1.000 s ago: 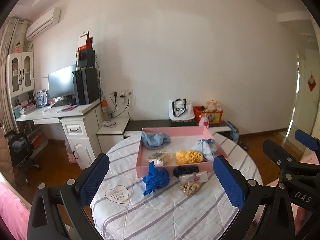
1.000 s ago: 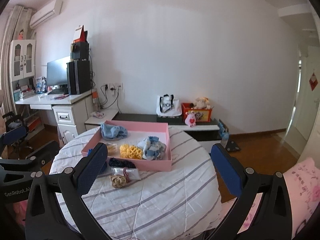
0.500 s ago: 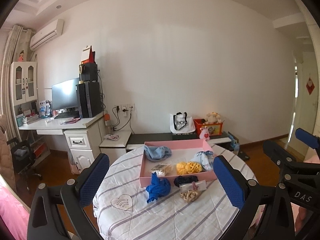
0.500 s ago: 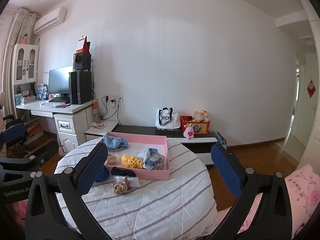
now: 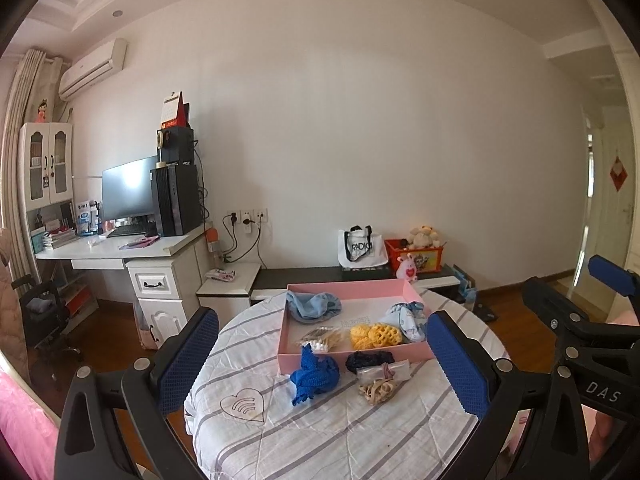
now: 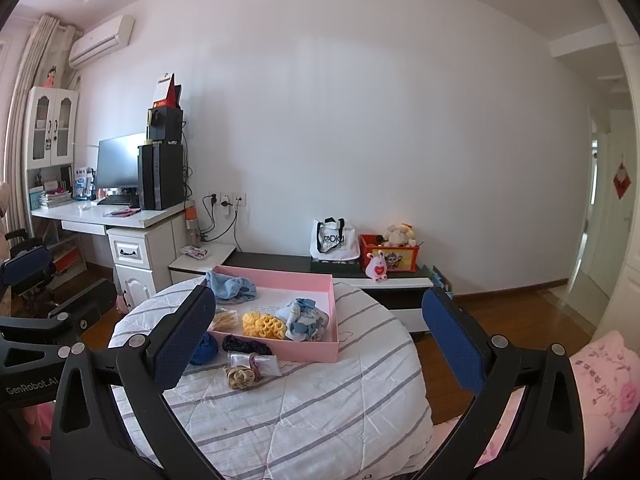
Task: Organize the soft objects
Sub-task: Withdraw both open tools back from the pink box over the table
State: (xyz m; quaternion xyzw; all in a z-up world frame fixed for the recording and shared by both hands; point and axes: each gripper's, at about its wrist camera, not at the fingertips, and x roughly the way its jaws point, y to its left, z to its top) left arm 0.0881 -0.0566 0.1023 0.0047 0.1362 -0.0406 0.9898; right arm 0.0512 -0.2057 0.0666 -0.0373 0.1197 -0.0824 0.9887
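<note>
A pink tray point(image 5: 400, 287) point(image 6: 320, 349) rests on a round table with a striped white cloth point(image 5: 328, 432) point(image 6: 304, 400). Inside lie a light blue cloth point(image 5: 314, 306) point(image 6: 232, 290), a yellow knitted piece point(image 5: 374, 335) point(image 6: 264, 325), a pale blue patterned cloth point(image 5: 408, 318) point(image 6: 302, 316) and a beige bundle point(image 5: 322, 338). In front of the tray sit a bright blue knitted piece point(image 5: 314, 376) point(image 6: 206, 348), a dark scrunchie point(image 5: 368, 360) point(image 6: 246, 346), a clear packet point(image 5: 384, 372) point(image 6: 256, 360) and a beige scrunchie point(image 5: 376, 390) point(image 6: 240, 376). My left gripper point(image 5: 324, 364) and right gripper point(image 6: 320, 340) hang open and empty, well back from the table.
A white desk point(image 5: 120, 250) with monitor and computer tower stands at left, an office chair point(image 5: 40, 312) beside it. A low dark bench point(image 6: 360, 270) behind the table carries a tote bag and a red toy box. Pink bedding point(image 6: 600, 380) lies at right. Wooden floor surrounds the table.
Both views have tilted up and drawn back: the table and tray sit lower and smaller in frame, with more wall and ceiling showing. Nothing on the table has moved.
</note>
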